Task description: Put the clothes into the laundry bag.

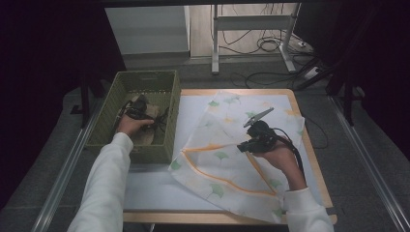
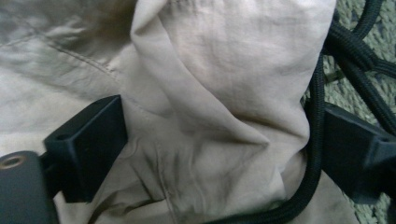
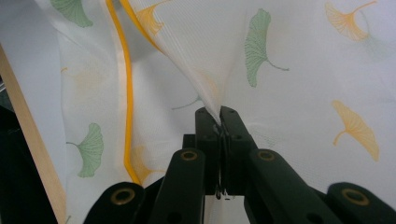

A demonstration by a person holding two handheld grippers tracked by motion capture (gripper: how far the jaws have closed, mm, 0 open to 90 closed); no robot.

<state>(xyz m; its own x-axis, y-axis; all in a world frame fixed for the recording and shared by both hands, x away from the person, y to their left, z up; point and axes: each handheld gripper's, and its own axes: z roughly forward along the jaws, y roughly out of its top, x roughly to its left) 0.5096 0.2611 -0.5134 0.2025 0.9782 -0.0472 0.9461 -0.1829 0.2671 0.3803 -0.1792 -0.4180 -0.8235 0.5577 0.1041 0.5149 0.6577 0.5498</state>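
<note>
A white mesh bag (image 1: 217, 159) printed with green and orange ginkgo leaves lies spread on the table, its orange zipper (image 3: 125, 93) running along one edge. My right gripper (image 1: 243, 146) is over the middle of the bag. Its jaws (image 3: 220, 114) are shut on a pinched-up peak of the mesh (image 3: 299, 56). My left gripper (image 1: 138, 112) is down inside the green basket (image 1: 145, 77), on a beige garment (image 1: 147, 133). In the left gripper view its jaws (image 2: 224, 135) stand wide apart with a thick fold of the beige cloth (image 2: 210, 70) between them and a black cord (image 2: 317, 140) beside one jaw.
The basket stands at the table's left edge, against the white mat (image 1: 154, 191) on the wooden tabletop. Behind the table are a metal frame leg (image 1: 215, 43) and loose cables (image 1: 270, 46) on the floor. A metal rail (image 1: 372, 164) runs along the table's right side.
</note>
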